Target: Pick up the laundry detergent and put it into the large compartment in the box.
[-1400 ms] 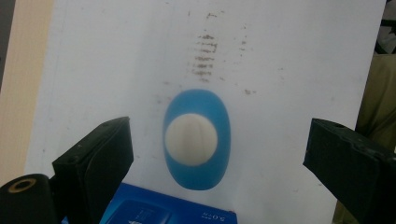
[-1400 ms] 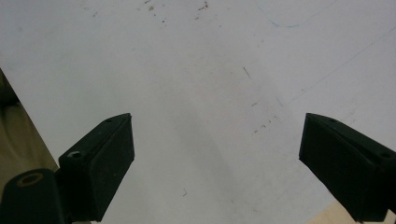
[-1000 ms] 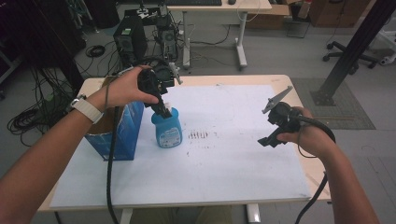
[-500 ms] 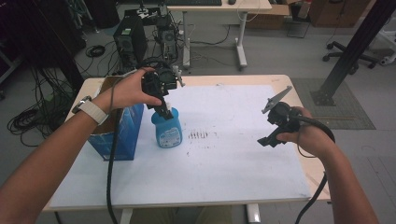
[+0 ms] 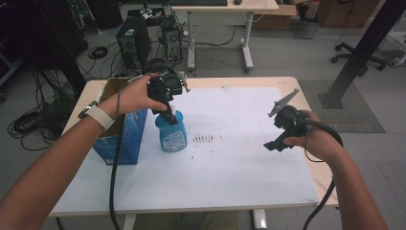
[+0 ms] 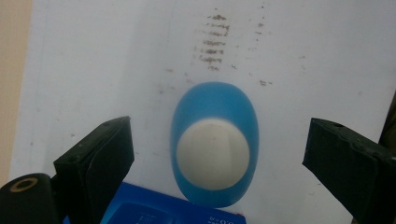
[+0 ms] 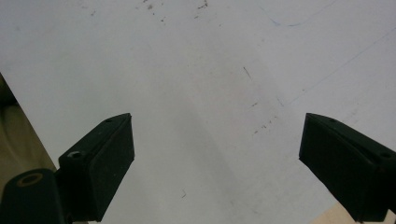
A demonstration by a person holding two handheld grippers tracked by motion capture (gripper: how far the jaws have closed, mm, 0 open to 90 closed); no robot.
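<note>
A blue bottle [image 5: 172,135] with a white cap [image 6: 213,154] stands upright on the white sheet [image 5: 230,158], left of centre. My left gripper [image 5: 168,115] hovers straight above it, open, its jaws wide apart on either side of the cap [image 6: 213,154] and touching nothing. In the left gripper view the bottle [image 6: 214,100] is seen from the top, with the blue box [image 6: 173,212] at the bottom edge. My right gripper [image 5: 277,143] is held above the right part of the sheet, open, with only bare white sheet [image 7: 205,93] between its jaws.
A blue cardboard box [image 5: 122,129], open at the top, stands just left of the bottle. A patch of dark smudge marks [image 5: 203,139] lies on the sheet right of the bottle. The wooden table's edge [image 5: 316,163] runs close to the right hand.
The left gripper has drifted slightly right and up above the bottle's cap. The right gripper has hardly moved.
</note>
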